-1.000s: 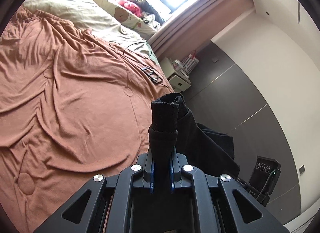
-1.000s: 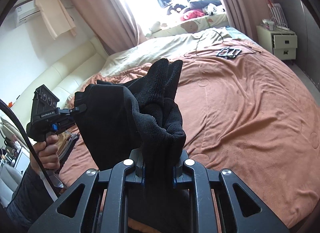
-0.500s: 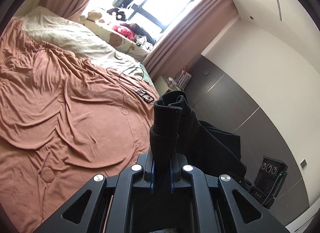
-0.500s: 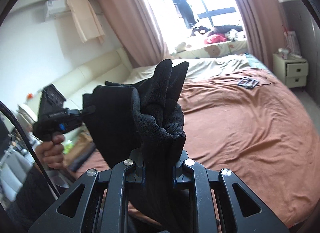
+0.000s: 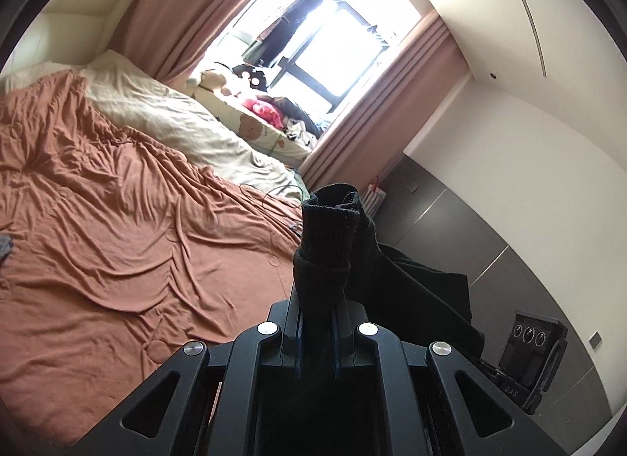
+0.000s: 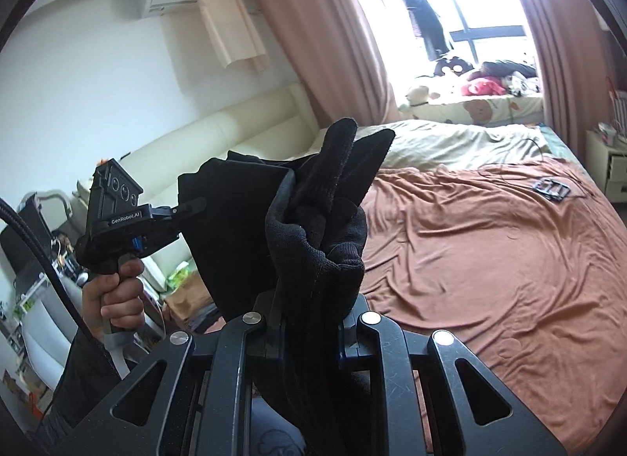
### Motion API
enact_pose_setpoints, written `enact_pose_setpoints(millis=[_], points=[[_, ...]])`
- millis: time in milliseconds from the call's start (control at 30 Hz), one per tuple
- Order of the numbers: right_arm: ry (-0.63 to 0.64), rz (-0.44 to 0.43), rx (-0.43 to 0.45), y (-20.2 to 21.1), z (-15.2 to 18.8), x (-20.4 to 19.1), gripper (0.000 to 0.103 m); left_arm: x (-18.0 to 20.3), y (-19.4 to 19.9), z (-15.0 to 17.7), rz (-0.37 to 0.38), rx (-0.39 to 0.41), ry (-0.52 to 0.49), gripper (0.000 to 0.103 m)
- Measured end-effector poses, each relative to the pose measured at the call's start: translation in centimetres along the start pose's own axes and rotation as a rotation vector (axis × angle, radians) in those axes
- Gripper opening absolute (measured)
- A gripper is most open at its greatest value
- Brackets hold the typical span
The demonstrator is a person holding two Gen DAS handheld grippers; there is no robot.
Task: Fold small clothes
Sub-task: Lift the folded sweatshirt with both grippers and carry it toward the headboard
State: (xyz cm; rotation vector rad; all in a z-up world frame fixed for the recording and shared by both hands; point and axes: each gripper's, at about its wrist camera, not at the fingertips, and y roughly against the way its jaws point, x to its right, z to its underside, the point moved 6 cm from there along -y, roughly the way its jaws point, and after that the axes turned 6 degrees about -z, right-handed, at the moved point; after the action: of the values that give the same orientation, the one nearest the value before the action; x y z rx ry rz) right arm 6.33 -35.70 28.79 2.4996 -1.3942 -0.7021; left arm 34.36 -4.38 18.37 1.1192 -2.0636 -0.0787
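Left hand-held gripper (image 5: 316, 320): clenched on black garment (image 5: 327, 244), raised above the bed (image 5: 117, 244).
Right hand-held gripper (image 6: 309, 324): clamped on the same garment's bunched edge.

Both grippers have tilted upward, lifting the black garment (image 6: 313, 220) higher above the bed (image 6: 490, 260).
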Motion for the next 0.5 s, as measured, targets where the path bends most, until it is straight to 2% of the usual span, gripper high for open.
enact_pose_setpoints(millis=[133, 267, 300, 500], points=[[0.048, -0.032, -0.026, -2.8, -1.3, -2.9, 0.014, -3.4, 3.5, -1.0, -0.040, 0.050, 0.024, 0.010], [0.061, -0.061, -0.044, -6.3, -2.3, -3.9, 0.014, -6.6, 6.4, -2.3, -0.101, 0.095, 0.022, 0.010], [0.066, -0.064, -0.046, -7.6, -2.7, -3.0, 0.014, -7.2, 7.0, -2.6, -0.112, 0.104, 0.025, 0.010], [0.098, -0.103, -0.069, -12.8, -3.1, -5.1, 0.014, -11.2, 10.4, -4.0, -0.165, 0.163, 0.040, 0.010]])
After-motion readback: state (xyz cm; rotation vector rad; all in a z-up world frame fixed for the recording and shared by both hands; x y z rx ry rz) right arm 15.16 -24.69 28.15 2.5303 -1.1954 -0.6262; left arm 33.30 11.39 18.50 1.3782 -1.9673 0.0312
